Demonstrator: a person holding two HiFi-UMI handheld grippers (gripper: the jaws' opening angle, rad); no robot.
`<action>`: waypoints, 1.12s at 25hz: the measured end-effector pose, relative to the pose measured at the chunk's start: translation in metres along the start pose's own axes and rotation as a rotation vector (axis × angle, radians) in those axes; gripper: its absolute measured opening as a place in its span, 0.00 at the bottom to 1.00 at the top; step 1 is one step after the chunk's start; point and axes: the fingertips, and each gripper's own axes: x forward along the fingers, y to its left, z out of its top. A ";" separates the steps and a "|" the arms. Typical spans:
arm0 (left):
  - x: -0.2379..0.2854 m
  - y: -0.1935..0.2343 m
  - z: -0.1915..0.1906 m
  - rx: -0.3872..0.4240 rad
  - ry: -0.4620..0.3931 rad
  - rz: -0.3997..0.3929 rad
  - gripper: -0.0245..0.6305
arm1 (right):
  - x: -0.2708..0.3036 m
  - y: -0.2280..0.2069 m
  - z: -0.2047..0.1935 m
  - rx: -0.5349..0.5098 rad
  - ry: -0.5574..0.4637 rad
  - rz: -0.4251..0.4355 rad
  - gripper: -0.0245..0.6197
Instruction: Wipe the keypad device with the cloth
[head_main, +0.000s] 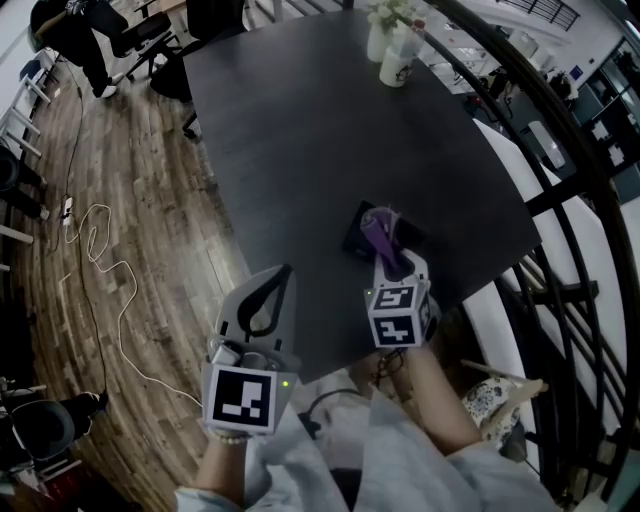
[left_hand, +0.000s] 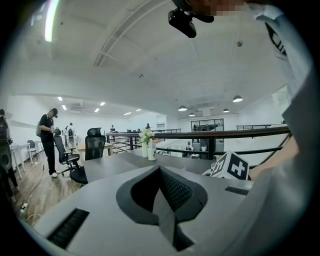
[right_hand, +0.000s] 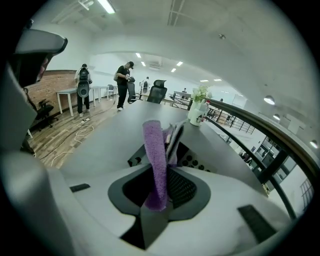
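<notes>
- The keypad device (head_main: 356, 236), dark and flat with round buttons, is set near the front edge of the matte black counter (head_main: 300, 130).
- A fuzzy purple cloth (head_main: 379, 231) is clamped in the right gripper (head_main: 392, 262) just above it.
- The left gripper (head_main: 278, 282) is held closed and empty beside the counter's edge.
- Worn wood planks are seen on the floor (head_main: 130, 190).

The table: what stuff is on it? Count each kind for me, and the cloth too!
Keypad device: 1
Purple cloth: 1
White cup: 1
Vase of flowers: 1
Total: 4
</notes>
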 end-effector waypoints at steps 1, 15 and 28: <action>0.000 0.001 -0.001 0.000 0.001 0.002 0.05 | 0.002 0.004 -0.001 0.000 0.003 0.006 0.17; -0.012 0.010 -0.007 -0.009 0.009 0.029 0.05 | 0.013 0.049 -0.016 0.110 0.017 0.139 0.17; -0.002 0.000 -0.001 0.001 -0.005 -0.021 0.05 | 0.002 0.017 -0.035 0.224 0.012 0.080 0.17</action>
